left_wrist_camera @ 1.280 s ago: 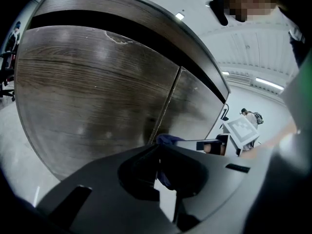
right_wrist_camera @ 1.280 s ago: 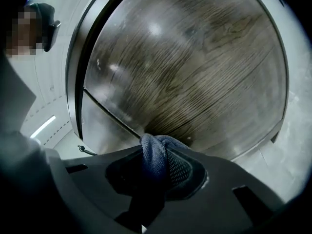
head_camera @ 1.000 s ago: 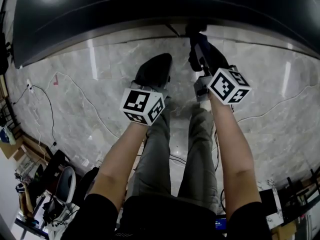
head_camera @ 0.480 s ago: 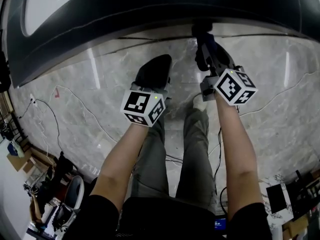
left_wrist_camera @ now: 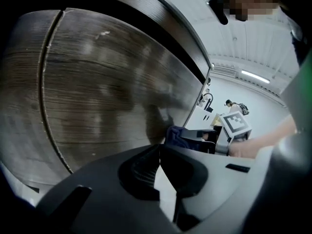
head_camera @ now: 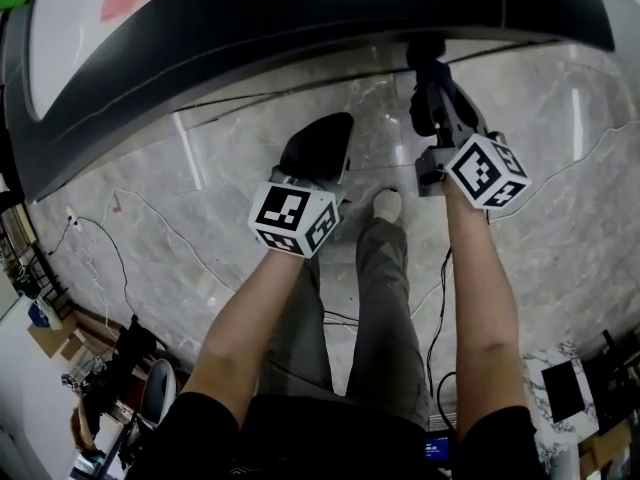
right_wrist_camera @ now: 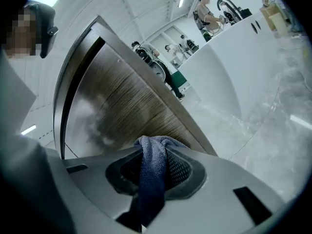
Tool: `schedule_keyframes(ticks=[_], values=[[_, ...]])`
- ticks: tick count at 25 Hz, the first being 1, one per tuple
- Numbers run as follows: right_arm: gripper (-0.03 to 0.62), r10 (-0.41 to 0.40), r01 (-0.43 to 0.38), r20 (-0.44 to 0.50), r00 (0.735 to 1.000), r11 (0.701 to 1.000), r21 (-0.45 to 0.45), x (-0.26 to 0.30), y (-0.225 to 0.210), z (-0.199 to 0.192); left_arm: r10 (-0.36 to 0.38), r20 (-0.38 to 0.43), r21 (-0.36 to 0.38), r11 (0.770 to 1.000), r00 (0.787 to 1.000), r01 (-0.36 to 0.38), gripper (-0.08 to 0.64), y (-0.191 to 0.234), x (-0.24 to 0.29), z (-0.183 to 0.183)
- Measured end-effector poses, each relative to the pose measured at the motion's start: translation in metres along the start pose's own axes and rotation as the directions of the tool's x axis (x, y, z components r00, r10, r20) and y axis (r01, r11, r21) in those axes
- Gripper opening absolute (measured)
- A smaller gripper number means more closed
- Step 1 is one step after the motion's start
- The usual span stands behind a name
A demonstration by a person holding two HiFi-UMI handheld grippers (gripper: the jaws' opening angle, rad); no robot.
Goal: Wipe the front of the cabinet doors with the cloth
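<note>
Our right claw (right_wrist_camera: pixel 154 155) is clenched on the blue cloth (right_wrist_camera: pixel 151 172). Its bunched end sticks out ahead of the claw, close to the wooden cabinet door (right_wrist_camera: pixel 122 106). We see our left claw (left_wrist_camera: pixel 158 152) closed, with nothing between, also facing this wooden front.

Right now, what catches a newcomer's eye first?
The blue cloth pinched in the right gripper, right at the wood-grain cabinet door. Next, the left gripper, jaws together and empty, beside that door. Underfoot in the head view, a glossy marble floor.
</note>
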State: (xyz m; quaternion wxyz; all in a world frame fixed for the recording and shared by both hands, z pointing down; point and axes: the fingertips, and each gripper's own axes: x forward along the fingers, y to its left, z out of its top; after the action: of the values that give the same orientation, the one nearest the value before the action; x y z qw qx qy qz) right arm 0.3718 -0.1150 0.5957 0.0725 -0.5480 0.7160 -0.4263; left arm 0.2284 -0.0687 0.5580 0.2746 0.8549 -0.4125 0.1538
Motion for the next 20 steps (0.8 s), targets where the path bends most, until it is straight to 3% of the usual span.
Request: schedule_keyframes(ticks=[8, 13, 20], values=[[0.084, -0.041, 0.040, 0.032, 0.999, 0.999, 0.017, -0.014, -0.033, 0.019, -0.031, 0.003, 0.016, 0.999, 1.000, 0.031, 0.009, -0.025, 0.029, 0.009], [0.084, -0.068, 0.068, 0.038, 0.997, 0.998, -0.016, -0.025, -0.045, 0.025, -0.051, 0.007, -0.007, 0.999, 0.999, 0.051, 0.009, -0.044, 0.045, 0.007], [0.084, -0.098, 0.100, 0.050, 0.994, 0.994, -0.039, -0.047, -0.040, 0.014, -0.093, -0.008, -0.008, 0.996, 0.996, 0.093, 0.008, -0.053, 0.040, -0.003]])
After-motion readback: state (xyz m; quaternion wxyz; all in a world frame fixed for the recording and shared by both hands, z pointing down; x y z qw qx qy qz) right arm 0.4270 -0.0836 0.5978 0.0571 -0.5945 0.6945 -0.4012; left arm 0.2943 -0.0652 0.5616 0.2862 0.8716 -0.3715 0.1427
